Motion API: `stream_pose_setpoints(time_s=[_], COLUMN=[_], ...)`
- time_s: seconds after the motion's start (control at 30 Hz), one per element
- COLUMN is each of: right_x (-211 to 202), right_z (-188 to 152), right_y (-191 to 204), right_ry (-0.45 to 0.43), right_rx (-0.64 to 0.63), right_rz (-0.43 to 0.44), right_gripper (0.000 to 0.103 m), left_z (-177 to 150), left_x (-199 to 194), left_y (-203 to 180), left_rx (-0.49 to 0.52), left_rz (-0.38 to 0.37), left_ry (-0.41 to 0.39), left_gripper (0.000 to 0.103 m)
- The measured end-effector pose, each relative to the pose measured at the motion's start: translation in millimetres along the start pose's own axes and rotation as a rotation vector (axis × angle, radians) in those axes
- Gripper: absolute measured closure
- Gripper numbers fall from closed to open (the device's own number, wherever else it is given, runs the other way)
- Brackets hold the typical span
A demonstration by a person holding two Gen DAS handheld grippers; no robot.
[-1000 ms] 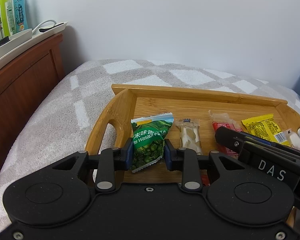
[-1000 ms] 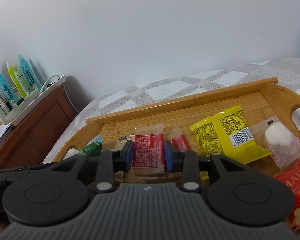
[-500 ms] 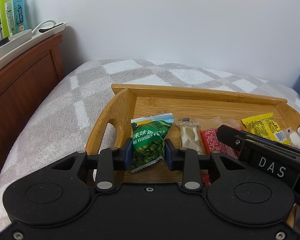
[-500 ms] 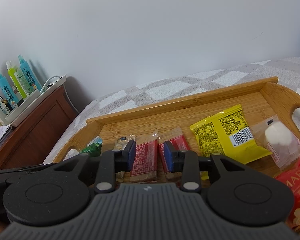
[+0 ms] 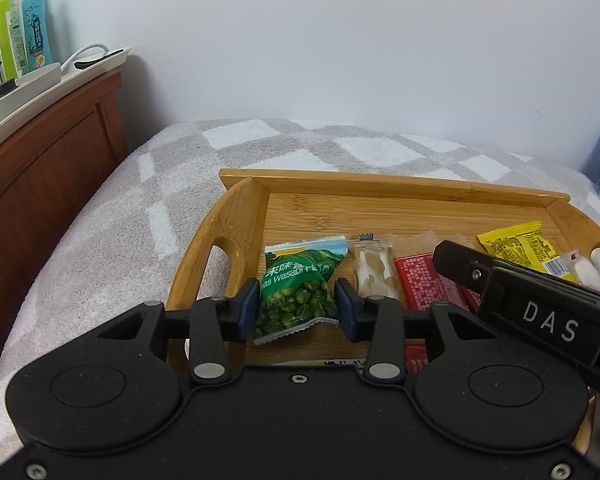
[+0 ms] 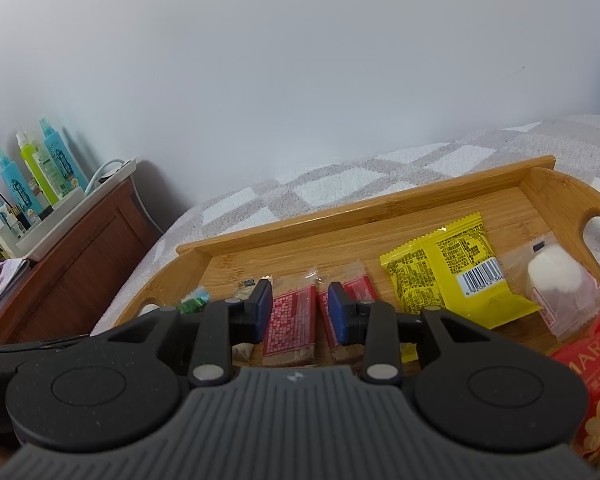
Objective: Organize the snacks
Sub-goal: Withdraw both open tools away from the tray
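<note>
A bamboo tray [image 5: 340,184] lies on the checked blanket with snack packets in a row. My left gripper [image 5: 297,308] hangs over the tray's left end, its jaws opening. A green wasabi pea packet [image 5: 296,292] rests on the tray between the pads, no longer squeezed. My right gripper [image 6: 300,310] stands open just above a red patterned packet [image 6: 290,324], which lies flat on the tray [image 6: 340,228] beside a second red packet [image 6: 360,286]. A yellow packet [image 6: 448,272] and a clear packet with a white sweet [image 6: 556,280] lie to the right.
A beige packet [image 5: 374,270] lies between the green and red ones. A large red bag [image 6: 592,380] sits at the tray's near right corner. A wooden cabinet [image 5: 40,168] holding a white tray of bottles [image 5: 16,36] stands to the left. The wall is close behind.
The red packet left the right gripper's pads and now lies flat on the tray. The left jaws have widened and the green packet has spread out between them.
</note>
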State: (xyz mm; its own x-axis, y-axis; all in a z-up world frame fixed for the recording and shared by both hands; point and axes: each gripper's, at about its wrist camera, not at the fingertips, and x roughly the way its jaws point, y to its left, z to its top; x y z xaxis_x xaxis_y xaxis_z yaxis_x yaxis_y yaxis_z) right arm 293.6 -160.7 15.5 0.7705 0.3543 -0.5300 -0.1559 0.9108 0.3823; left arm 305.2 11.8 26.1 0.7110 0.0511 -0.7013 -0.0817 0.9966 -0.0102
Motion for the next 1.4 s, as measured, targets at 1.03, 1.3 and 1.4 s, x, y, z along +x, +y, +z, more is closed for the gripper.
stream_pose_setpoints(time_s=[1.03, 1.3, 1.4], right_x=[-116, -154, -165], right_z=[-13, -44, -55], right_y=[-12, -21, -19], right_ry=[-0.145, -0.154, -0.152], right_rx=[-0.039, -0.045, -0.073], right_rz=[-0.144, -0.153, -0.157], right_gripper=[0.025, 0.020, 0.019], left_z=[-28, -51, -62], left_x=[-108, -141, -152], left_y=[-23, -24, -22], left_rx=[0.071, 0.093, 0.083], left_rz=[-0.057, -0.062, -0.072], left_ry=[-0.072, -0.083, -0.078], left_gripper=[0.024, 0.020, 0.018])
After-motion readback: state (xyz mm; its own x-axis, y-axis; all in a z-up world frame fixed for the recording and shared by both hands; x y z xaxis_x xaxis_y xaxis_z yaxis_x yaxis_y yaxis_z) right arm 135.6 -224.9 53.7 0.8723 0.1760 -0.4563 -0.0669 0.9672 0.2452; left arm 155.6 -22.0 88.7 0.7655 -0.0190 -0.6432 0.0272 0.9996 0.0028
